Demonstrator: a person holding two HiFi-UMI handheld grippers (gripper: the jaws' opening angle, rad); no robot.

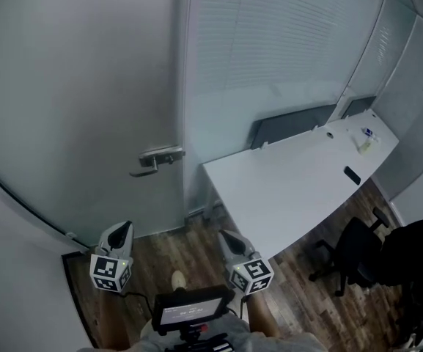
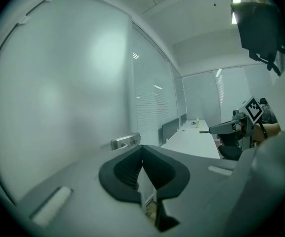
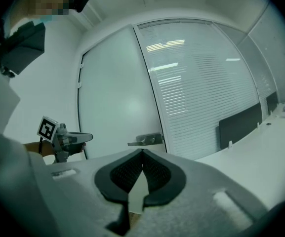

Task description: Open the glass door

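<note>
Nothing of the opening itself looks done yet. The glass door [image 1: 86, 86] appears shut, its handle edge lying against the frame [image 1: 185, 123], and its lever handle [image 1: 158, 158] sits level with nothing on it. In the head view the handle is ahead of both sets of fingers and well apart from them, roughly between the two lines along which they point. The left gripper [image 1: 125, 228] is held low over the wooden floor [image 1: 189, 244]. Its fingers [image 2: 127, 169] are pressed together with nothing between them, and in the left gripper view the handle shows just above and slightly left of their tips, far beyond them. The right gripper [image 1: 226, 235] is also low and empty, its fingers [image 3: 154, 174] closed tip to tip, and the right gripper view puts the handle almost straight ahead of them. The white worktop [image 1: 299, 182] lies off to the right of the right fingers and plays no part. By my judgement the whole job is left: bring one gripper up to the lever, press or hook it down, then swing the door on its hinges. Which way it swings cannot be told from here.
</note>
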